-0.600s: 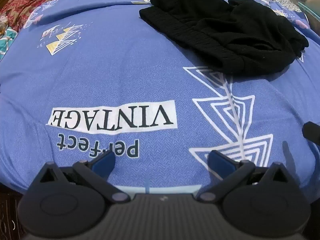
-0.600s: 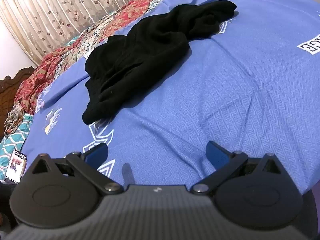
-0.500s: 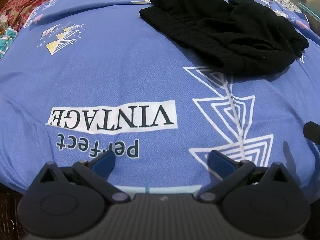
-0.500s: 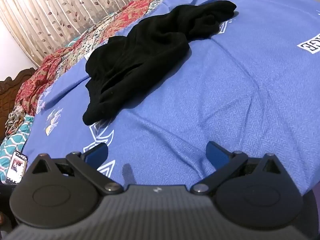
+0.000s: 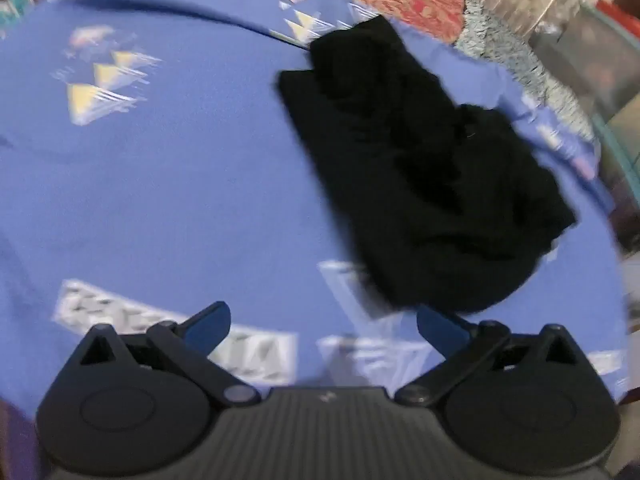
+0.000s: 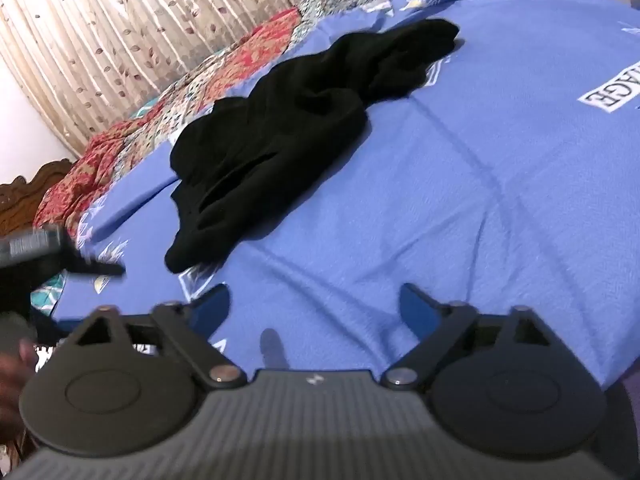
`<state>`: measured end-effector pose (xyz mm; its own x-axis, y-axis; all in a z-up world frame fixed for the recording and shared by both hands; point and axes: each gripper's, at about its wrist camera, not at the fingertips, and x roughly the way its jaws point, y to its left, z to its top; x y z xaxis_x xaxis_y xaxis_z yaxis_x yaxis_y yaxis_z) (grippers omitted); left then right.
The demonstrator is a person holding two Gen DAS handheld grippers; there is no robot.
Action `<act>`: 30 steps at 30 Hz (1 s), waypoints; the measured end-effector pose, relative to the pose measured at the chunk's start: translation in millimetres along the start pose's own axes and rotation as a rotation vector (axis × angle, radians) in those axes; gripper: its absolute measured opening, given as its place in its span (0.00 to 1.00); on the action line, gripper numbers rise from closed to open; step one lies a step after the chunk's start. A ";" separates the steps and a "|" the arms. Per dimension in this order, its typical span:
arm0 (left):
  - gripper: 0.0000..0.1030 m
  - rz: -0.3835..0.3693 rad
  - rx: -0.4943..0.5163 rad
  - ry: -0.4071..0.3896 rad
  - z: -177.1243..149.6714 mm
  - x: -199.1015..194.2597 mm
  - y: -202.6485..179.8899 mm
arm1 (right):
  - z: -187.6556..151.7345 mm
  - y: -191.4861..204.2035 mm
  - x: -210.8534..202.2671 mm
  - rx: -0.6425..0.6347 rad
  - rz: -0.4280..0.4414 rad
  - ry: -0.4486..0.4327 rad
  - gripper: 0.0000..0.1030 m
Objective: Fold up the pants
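On blue bedsheet [image 6: 500, 160]: crumpled black pants [image 6: 280, 128]; print reads "AGE" [image 6: 610, 94].

The pants [image 6: 276, 128] are plain black. The bedsheet [image 6: 500, 152] beneath is periwinkle blue, printed with white line triangles, yellow triangles [image 5: 96, 88] and a white label with black letters [image 6: 612, 94]. A quilt [image 6: 160, 120] shows red and teal patchwork florals. The curtain [image 6: 120, 24] is cream with brown leaves. Both tools carry blue fingertips [image 5: 210, 326] on black bodies.

Leaf-print curtain [image 6: 100, 40] behind blue-sheeted bed [image 6: 500, 160]
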<state>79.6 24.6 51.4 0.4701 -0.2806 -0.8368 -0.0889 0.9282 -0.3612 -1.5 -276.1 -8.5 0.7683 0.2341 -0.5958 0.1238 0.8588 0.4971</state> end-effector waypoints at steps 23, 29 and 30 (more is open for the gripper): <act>0.12 -0.168 -0.433 -0.195 32.3 -63.4 124.9 | 46.8 -25.1 3.0 0.023 -0.084 -0.099 0.65; 0.12 -0.020 -0.556 -0.201 19.7 -72.4 189.8 | 71.4 -26.9 13.5 0.055 -0.129 -0.152 0.65; 0.14 -0.020 -0.565 -0.179 18.5 -63.2 192.1 | 76.3 -27.6 15.0 0.050 -0.137 -0.153 0.65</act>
<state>49.1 225.2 42.5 0.6127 -0.2058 -0.7631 -0.5095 0.6353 -0.5804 54.5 -331.0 17.0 0.8280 0.0419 -0.5591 0.2615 0.8533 0.4512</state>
